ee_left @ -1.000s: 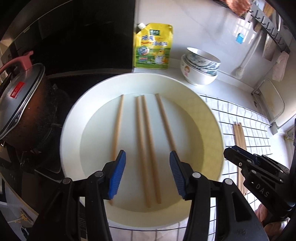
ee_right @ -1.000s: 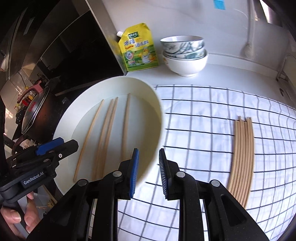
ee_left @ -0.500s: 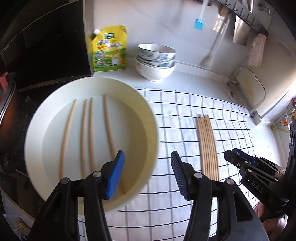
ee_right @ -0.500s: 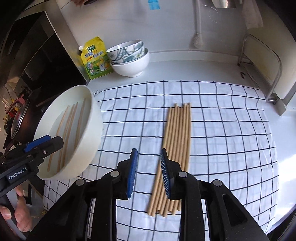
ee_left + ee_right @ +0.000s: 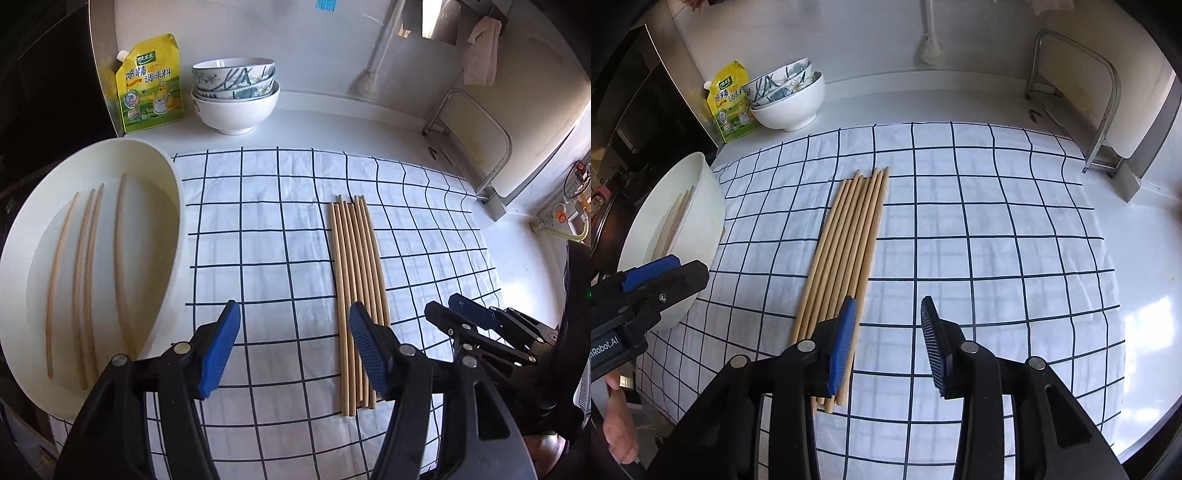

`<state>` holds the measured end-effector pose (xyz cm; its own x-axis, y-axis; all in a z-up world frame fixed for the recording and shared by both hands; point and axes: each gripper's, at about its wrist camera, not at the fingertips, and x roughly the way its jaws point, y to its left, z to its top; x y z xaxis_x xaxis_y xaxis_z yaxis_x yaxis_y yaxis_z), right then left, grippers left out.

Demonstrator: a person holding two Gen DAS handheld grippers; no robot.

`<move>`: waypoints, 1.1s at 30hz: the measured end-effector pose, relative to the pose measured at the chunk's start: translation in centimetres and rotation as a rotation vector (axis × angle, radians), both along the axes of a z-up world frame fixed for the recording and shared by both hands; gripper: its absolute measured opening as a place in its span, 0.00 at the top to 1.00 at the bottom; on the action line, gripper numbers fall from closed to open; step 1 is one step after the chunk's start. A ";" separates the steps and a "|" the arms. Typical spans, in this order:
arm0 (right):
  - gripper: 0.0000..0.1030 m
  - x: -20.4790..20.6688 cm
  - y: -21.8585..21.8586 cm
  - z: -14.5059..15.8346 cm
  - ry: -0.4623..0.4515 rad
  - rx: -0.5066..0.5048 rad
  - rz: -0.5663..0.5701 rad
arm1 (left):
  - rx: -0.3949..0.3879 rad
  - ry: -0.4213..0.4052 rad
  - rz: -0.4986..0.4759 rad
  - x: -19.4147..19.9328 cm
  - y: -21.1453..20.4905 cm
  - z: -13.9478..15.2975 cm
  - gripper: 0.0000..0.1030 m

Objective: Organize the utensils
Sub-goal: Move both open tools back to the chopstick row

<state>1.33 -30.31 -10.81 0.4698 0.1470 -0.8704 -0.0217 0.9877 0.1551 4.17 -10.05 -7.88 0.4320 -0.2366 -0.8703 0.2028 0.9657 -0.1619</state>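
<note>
Both my grippers, left and right, hang open and empty; next chopstick from the bowl should land parallel beside the chopstick row.

Your white bench carries a checked cloth. Behind the cloth's far left corner stand stacked bowls and a yellow pouch; at its left edge sits a white basin.
</note>
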 end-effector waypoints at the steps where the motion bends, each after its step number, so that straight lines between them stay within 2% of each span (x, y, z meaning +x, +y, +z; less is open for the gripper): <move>1: 0.60 0.1 0.0 -0.3 0.000 0.000 0.009 | 0.001 0.008 0.002 0.0 -0.2 -0.3 0.41; 14: 0.57 1.2 1.1 -3.5 0.022 -0.016 0.050 | 0.038 0.067 0.062 -0.4 0.1 -3.4 0.39; 33: 0.56 1.0 1.3 -4.3 0.028 -0.052 0.052 | 0.049 0.079 0.086 -0.2 -0.5 -4.5 0.37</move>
